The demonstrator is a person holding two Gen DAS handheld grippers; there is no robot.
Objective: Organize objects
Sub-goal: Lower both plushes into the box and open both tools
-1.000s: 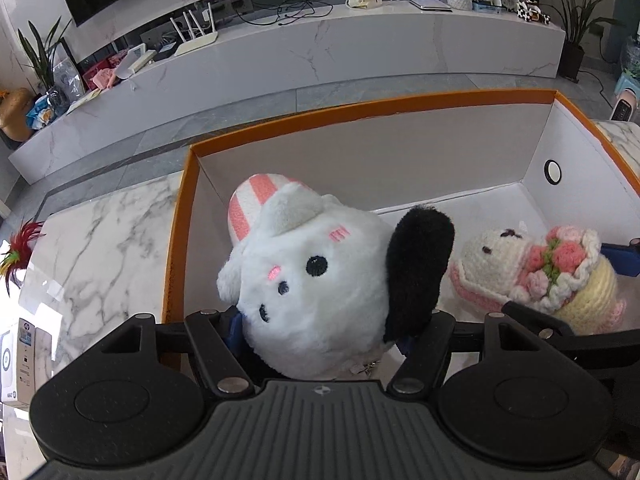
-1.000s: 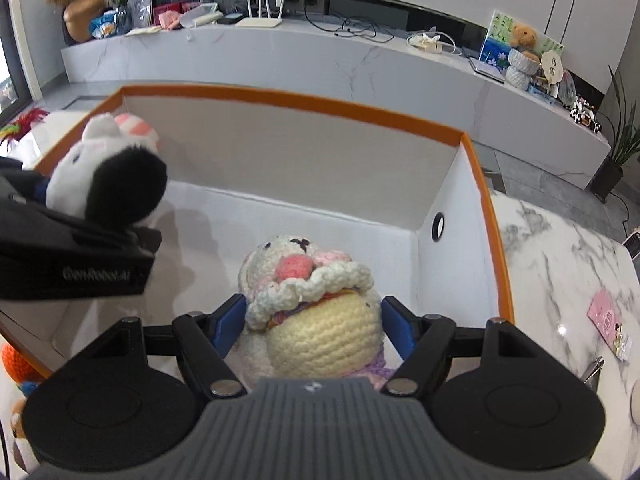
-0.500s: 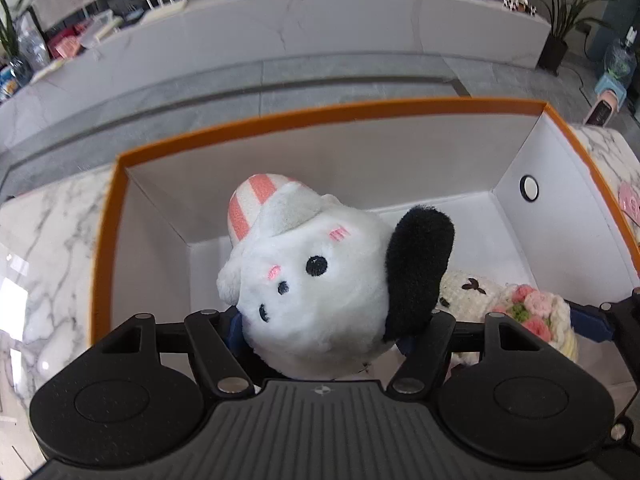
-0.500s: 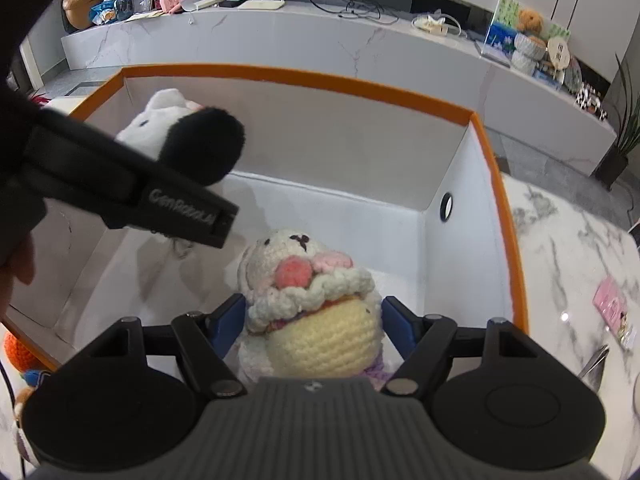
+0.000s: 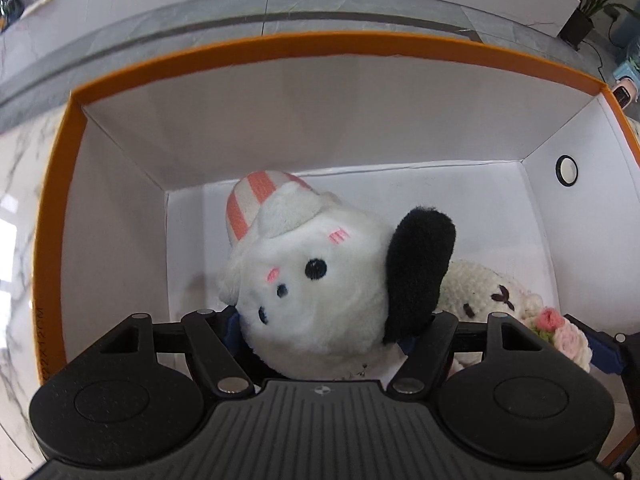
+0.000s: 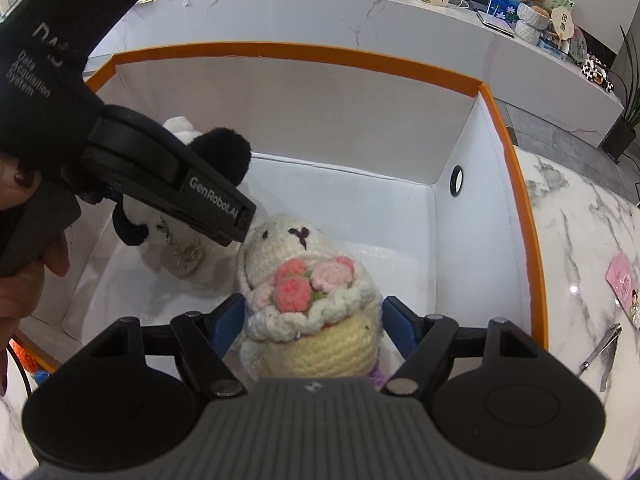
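Observation:
My left gripper is shut on a white plush dog with a black ear and a pink striped cap, held down inside the white box with an orange rim. My right gripper is shut on a crocheted cream bunny with pink flowers, low inside the same box. The bunny lies just right of the dog in the left wrist view. The left gripper and the dog show at the left of the right wrist view.
The box stands on a marble table. A pink card and metal tongs lie on it to the right. An orange crocheted thing lies outside the box's near left corner. A long white cabinet stands behind.
Both grippers have moved down into the box with their toys. The left gripper has moved the dog right, close beside the bunny. Both stay shut.

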